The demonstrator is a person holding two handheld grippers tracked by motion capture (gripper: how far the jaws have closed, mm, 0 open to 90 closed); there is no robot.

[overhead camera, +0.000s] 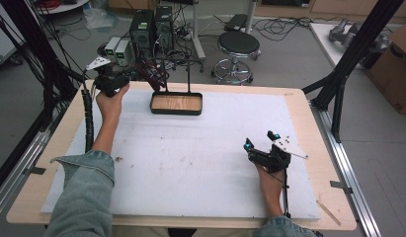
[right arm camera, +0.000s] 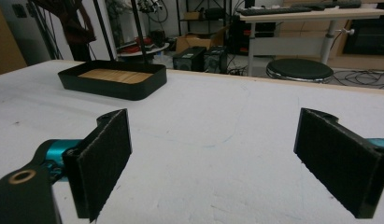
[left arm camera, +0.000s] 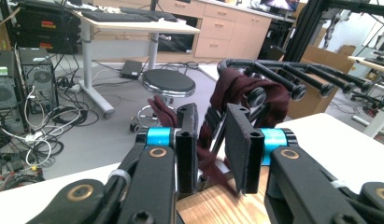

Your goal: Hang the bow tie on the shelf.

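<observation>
The left claw (left arm camera: 210, 149) pinches a strand of the dark red cloth (left arm camera: 236, 93), which hangs just ahead of it from the black rack (left arm camera: 292, 77) rising out of the wooden-floored tray (overhead camera: 176, 103). The cloth looks soft, light and limp; I judge it would sag and snag on the rack's prongs, so a hold on a bunched fold suits it best. Its lower end is hidden behind the jaws. Well apart from it, the right claw (right arm camera: 213, 158) rests spread wide and empty over the white tabletop (overhead camera: 190, 158).
</observation>
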